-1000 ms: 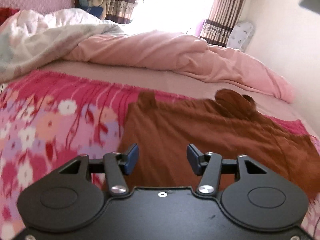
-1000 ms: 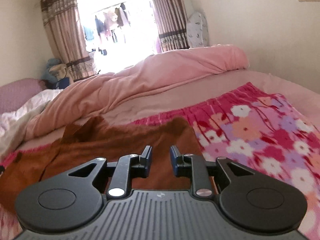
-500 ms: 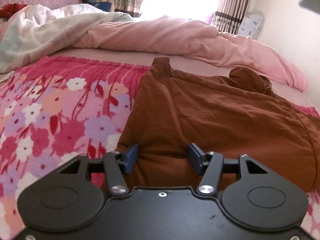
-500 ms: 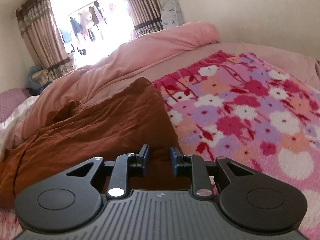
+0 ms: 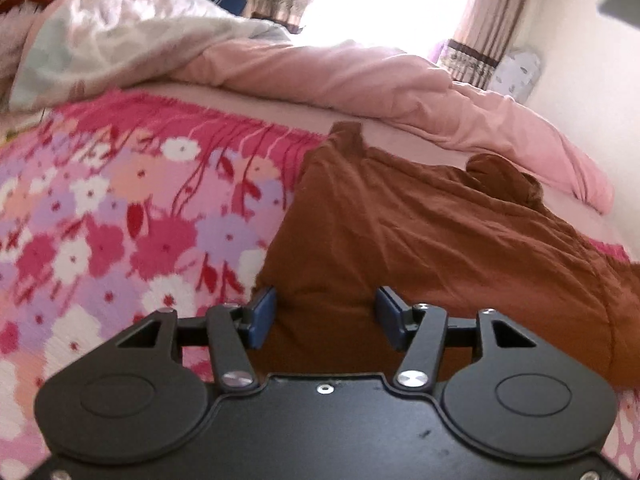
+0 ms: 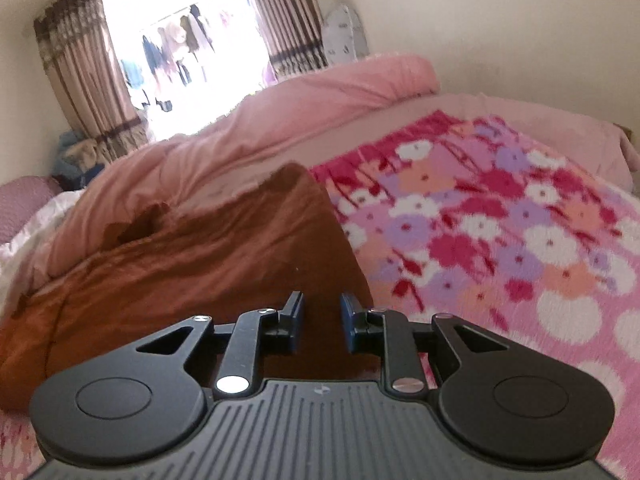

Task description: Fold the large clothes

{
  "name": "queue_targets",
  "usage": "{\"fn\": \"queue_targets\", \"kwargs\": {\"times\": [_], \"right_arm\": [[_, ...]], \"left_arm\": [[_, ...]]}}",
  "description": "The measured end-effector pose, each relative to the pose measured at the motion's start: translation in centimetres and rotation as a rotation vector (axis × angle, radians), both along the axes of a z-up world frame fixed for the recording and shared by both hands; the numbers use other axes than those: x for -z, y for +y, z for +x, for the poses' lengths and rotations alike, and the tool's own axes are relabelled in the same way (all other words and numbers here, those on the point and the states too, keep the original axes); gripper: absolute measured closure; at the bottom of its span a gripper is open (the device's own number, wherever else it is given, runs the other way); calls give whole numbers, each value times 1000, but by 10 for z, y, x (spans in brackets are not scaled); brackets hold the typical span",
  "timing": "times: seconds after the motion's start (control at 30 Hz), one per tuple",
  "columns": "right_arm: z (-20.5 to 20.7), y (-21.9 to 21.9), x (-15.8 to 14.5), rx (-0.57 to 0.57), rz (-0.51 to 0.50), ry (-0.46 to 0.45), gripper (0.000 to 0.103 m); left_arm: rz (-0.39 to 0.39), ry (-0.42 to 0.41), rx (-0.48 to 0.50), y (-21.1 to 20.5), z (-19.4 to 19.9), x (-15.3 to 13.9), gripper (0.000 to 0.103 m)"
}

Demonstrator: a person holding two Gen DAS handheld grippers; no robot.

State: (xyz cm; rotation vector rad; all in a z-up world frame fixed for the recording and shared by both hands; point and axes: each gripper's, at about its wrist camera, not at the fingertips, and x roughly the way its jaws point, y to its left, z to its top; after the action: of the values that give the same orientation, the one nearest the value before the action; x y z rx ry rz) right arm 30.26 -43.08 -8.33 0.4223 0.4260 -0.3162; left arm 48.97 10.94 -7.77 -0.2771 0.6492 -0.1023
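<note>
A large brown garment (image 5: 420, 240) lies spread and wrinkled on a bed covered by a pink flowered blanket (image 5: 100, 220). My left gripper (image 5: 326, 314) hovers low over the garment's near left corner, open, its blue pads (image 5: 262, 312) wide apart with cloth showing between them but not pinched. In the right wrist view the same brown garment (image 6: 200, 264) fills the left half. My right gripper (image 6: 322, 322) sits over its near right corner, open, with a narrow gap and brown cloth visible in that gap. The garment's near hem is hidden under both gripper bodies.
A bunched pink duvet (image 5: 360, 80) runs across the far side of the bed, with a pale quilt (image 5: 100, 40) at far left. Behind stand curtains (image 6: 80, 68) and a bright window. A wall (image 6: 500, 20) borders the right. The flowered blanket (image 6: 500, 240) extends right of the garment.
Both grippers have come down and closer to the garment's near edge, each rolling slightly. The jaw gaps look the same. The garment has not been lifted.
</note>
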Motion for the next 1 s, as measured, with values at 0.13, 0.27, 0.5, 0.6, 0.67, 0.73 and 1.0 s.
{"fn": "queue_targets", "kwargs": {"times": [0.13, 0.27, 0.5, 0.6, 0.67, 0.73, 1.0], "right_arm": [[1, 5, 4, 19, -7, 9, 75], [-2, 13, -7, 77, -15, 18, 73], [0, 101, -49, -78, -87, -104, 63], [14, 147, -58, -188, -93, -134, 50], [28, 177, -58, -252, -97, -130, 50], [42, 201, -55, -260, -119, -107, 50], [81, 228, -18, -183, -117, 35, 50]], "left_arm": [[-56, 3, -20, 9, 4, 6, 45], [-79, 4, -47, 13, -1, -6, 48], [-170, -82, -76, 21, -55, -32, 44], [-226, -100, -72, 21, -72, -30, 41], [-258, -91, -77, 21, -78, -24, 40], [-304, -67, -78, 23, -81, -16, 40], [-483, 20, -132, 31, -62, 18, 40]]}}
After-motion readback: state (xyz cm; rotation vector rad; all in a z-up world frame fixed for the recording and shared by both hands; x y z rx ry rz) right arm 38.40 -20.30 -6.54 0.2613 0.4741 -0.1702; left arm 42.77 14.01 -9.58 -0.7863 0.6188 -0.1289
